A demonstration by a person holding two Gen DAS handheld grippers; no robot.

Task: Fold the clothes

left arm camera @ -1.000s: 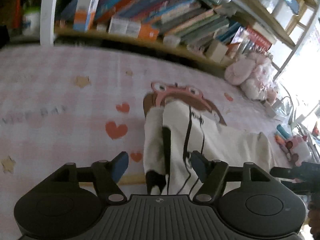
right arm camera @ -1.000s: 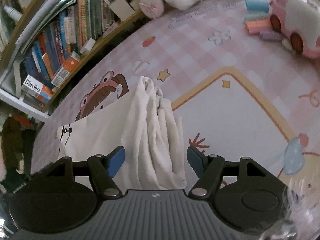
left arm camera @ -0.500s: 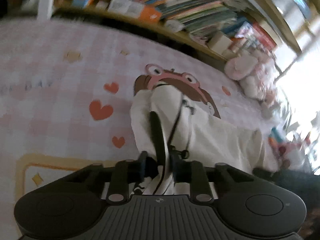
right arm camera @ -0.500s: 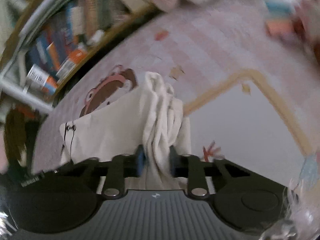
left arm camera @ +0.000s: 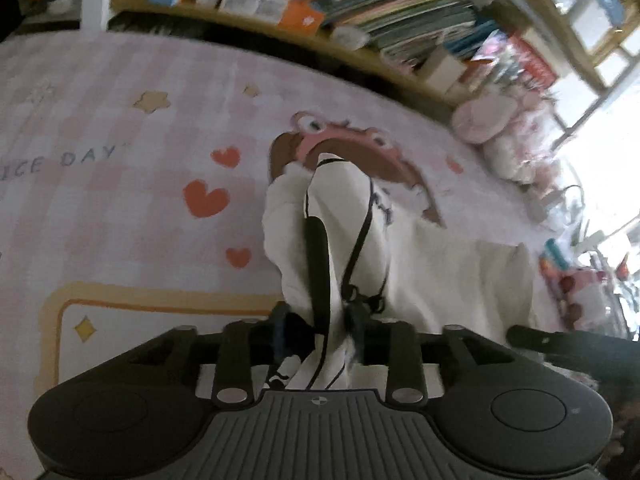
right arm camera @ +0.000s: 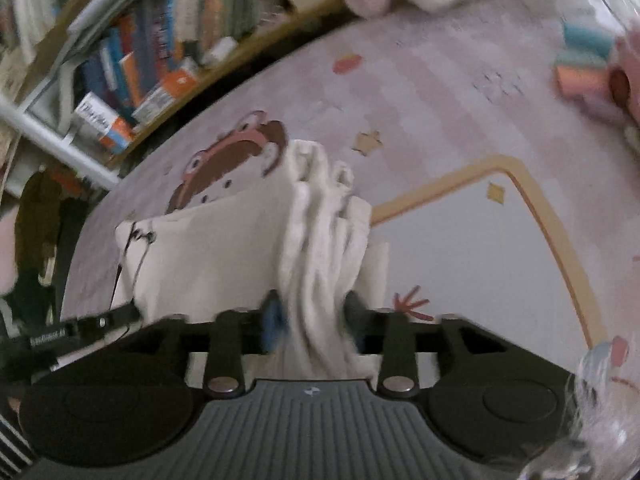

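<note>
A cream-white garment (left arm camera: 432, 272) with black trim and a thin black cord lies on a pink checked play mat (left arm camera: 120, 208). My left gripper (left arm camera: 320, 320) is shut on one bunched end of the garment, where the black band runs between its fingers. In the right wrist view the same white garment (right arm camera: 224, 248) stretches left as a flat panel, and my right gripper (right arm camera: 314, 314) is shut on its gathered, pleated end. Both ends look lifted a little off the mat. The other gripper's dark body shows at the side edge of each view.
A low wooden bookshelf (left arm camera: 360, 12) packed with books runs along the mat's far edge. Pink plush toys (left arm camera: 504, 132) sit by its end. Coloured foam blocks (right arm camera: 584, 60) and a pink toy lie at the right of the mat (right arm camera: 480, 240).
Both grippers went from open and straddling the garment to shut on its bunched ends. Since then both ends have risen slightly and the cloth between them has pulled tauter.
</note>
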